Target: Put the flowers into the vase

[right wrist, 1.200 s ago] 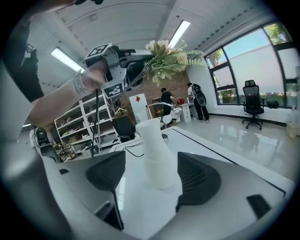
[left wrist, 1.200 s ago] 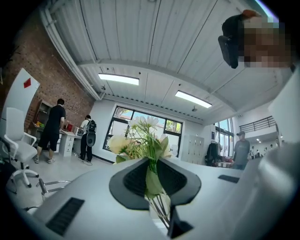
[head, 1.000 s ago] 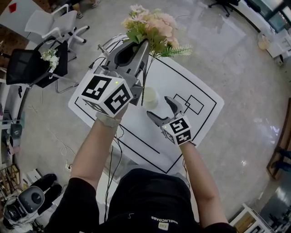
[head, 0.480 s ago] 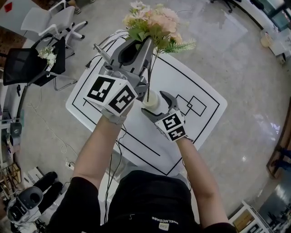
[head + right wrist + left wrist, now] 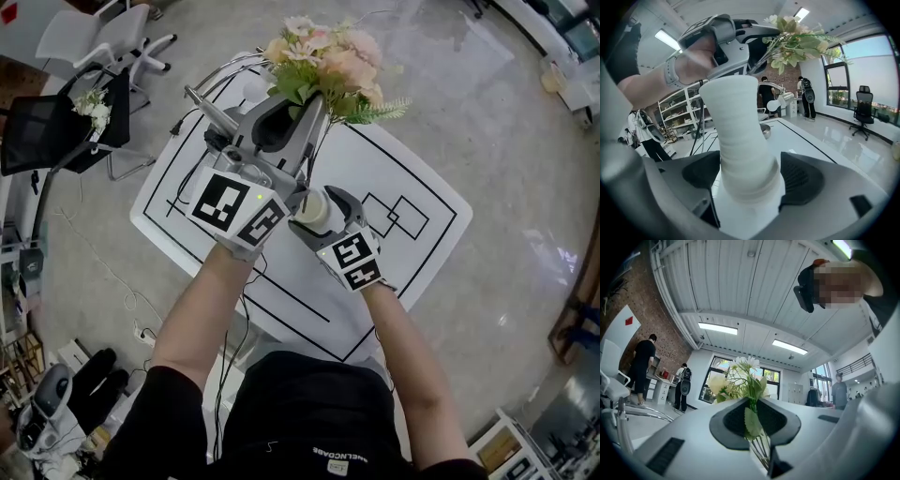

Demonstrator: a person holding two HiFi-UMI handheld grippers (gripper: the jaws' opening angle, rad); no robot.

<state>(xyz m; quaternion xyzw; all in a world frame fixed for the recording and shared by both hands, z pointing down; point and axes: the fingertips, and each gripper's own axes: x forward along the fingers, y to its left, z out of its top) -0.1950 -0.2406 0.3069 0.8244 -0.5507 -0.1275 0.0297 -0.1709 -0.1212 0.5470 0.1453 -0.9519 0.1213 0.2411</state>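
A bunch of pink and white artificial flowers (image 5: 328, 66) stands upright with my left gripper (image 5: 302, 101) shut on its stems. The stems hang down close to the mouth of the white ribbed vase (image 5: 312, 214), which stands on the table. In the left gripper view the stems and a leaf (image 5: 752, 425) are pinched between the pads. My right gripper (image 5: 321, 208) has just been opening wider. The vase (image 5: 738, 136) now stands between its jaws and nearly fills the gap, and I see no squeeze on it. Above it the flowers (image 5: 797, 42) and the left gripper (image 5: 754, 33) show.
The white table (image 5: 412, 187) carries black line markings. A black chair (image 5: 56, 141) with a small flower bunch (image 5: 91, 103) and a white chair (image 5: 94, 37) stand to the left. A small metal dish (image 5: 765, 130) lies behind the vase. People (image 5: 642, 366) stand far off.
My right gripper moved left and now has its jaws around the vase. The left gripper came down with the flowers, bringing the stems nearer the vase's mouth.
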